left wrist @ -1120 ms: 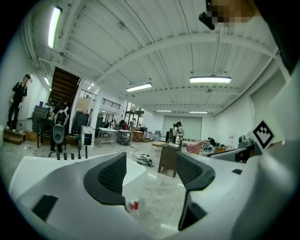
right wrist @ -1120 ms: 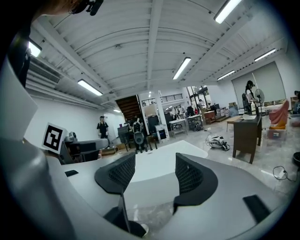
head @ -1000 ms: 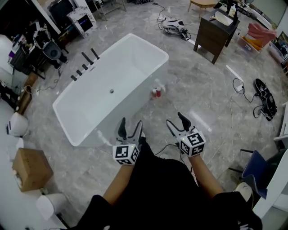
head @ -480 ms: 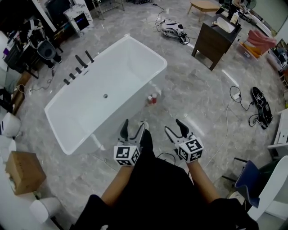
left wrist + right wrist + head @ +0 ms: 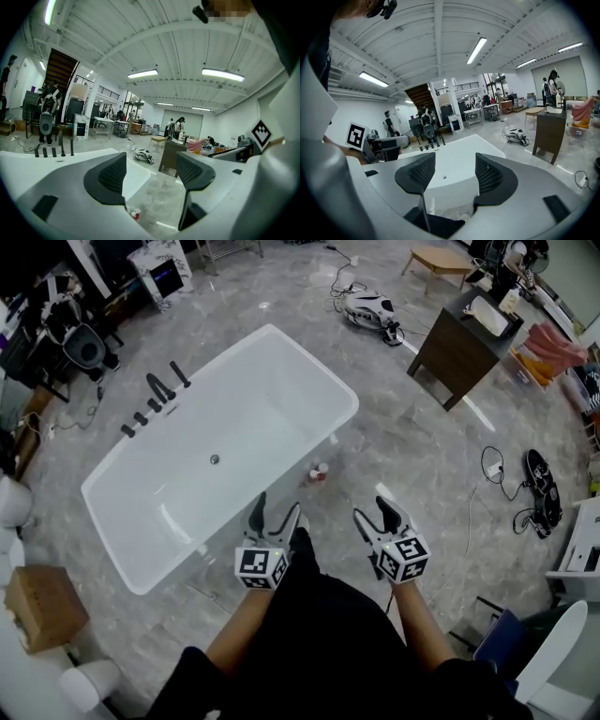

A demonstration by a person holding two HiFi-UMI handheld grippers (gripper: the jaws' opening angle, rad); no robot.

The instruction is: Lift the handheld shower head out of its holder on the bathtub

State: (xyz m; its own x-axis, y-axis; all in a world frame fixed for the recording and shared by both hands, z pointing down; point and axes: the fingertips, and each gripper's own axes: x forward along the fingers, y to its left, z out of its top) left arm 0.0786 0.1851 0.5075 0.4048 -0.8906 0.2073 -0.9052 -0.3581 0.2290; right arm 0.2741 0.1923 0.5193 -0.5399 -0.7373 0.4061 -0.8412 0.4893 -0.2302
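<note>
You stood on a grey marble floor in a cluttered workshop, beside one white bathtub. Your two arms were held low in front of you at the lower centre of the frame. The left gripper and right gripper both had their fingers spread apart with nothing between them. The shower head stood among the black fittings on the tub's rim at upper left, well apart from both grippers.
</note>
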